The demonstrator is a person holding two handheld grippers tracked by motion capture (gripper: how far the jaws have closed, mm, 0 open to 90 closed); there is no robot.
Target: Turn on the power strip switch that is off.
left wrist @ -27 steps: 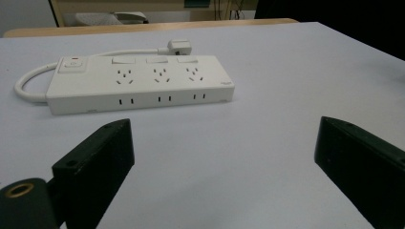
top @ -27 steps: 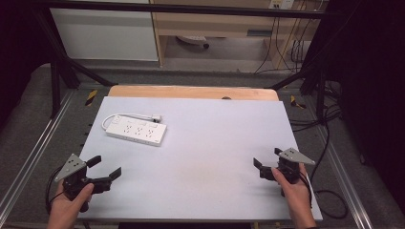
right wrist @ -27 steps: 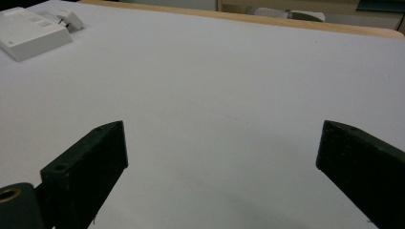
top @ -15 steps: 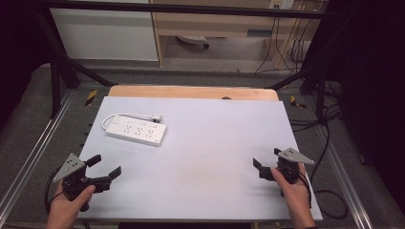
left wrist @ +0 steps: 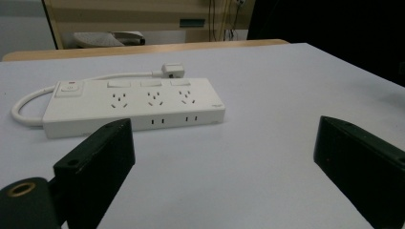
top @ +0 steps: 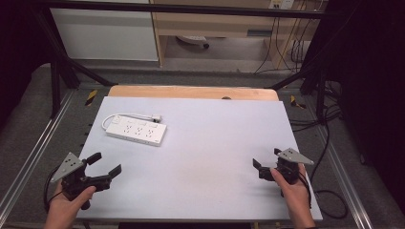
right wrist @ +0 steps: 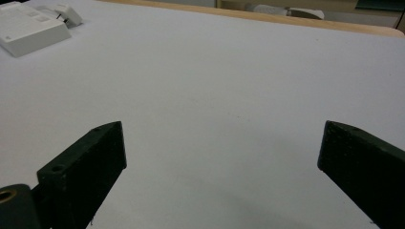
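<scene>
Two open grippers rest at the near corners of a pale table, a white power strip lying far left.

The table (top: 210, 143) has a matte, pale grey-white top with a strip of bare wood along its far edge, and it sits inside a dark metal frame on grey flooring. Beyond it stand a light cabinet and a wooden shelf, with cables hanging at the right. The power strip (top: 136, 131) lies flat near the far-left corner, its cord (top: 128, 116) looped behind it. The left gripper (top: 102, 168) has its jaws spread wide, holding nothing, well short of the strip. The right gripper (top: 266, 162), seemingly just above the surface, is likewise released and empty.
</scene>
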